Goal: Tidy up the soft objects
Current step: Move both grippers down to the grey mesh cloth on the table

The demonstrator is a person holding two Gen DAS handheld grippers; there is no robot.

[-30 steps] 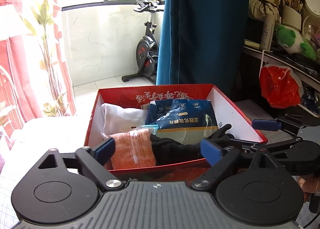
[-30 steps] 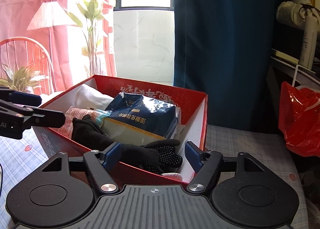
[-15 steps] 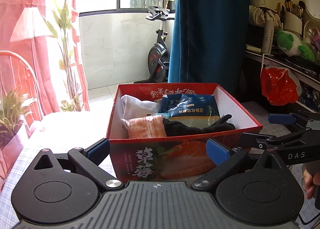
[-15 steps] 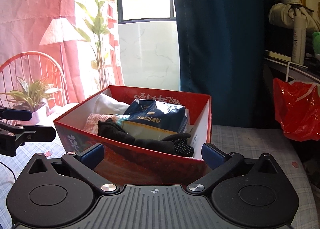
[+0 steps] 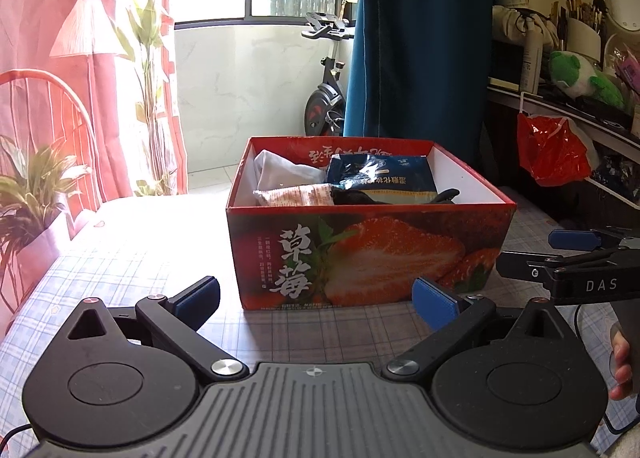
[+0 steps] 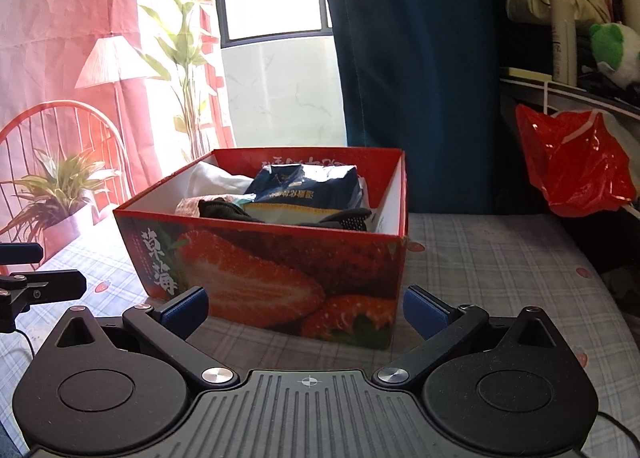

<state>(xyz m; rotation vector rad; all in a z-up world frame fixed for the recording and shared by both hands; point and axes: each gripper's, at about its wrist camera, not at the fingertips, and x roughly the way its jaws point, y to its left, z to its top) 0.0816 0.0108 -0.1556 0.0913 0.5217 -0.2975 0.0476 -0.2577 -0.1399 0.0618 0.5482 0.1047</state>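
Soft objects, i.e. the white folded cloth [image 5: 280,172], the orange-printed plastic packet [image 5: 298,196], the dark blue foil pouch [image 5: 382,176] and the black knit glove [image 5: 394,197], all sit inside the red strawberry-print cardboard box [image 5: 368,254] on the checked tablecloth [image 5: 120,270], so sorting looks about done, w/ nothing soft left outside the box as far as both views show. Your left gripper [image 5: 316,298] and right gripper [image 6: 306,308] are both just in front of the box's near wall, jaws spread wide, nothing between the pads. Risk: the glove's dotted fingertip [image 6: 352,220] lies close to the box's near rim at its right corner; if you reach back in, a pad could snag it and drag it over the edge. Box looks light, so a nudge on the near wall prob slides it on the cloth, or tips it toward the window side. Also the two grippers are near each other in front of the box; cross paths and they could clash. Around the box: green potted plant [image 5: 36,194] well left, red plastic bag [image 5: 554,152] hanging right of it, blue curtain [image 5: 420,38] behind. Nothing stands between your grippers and the box.
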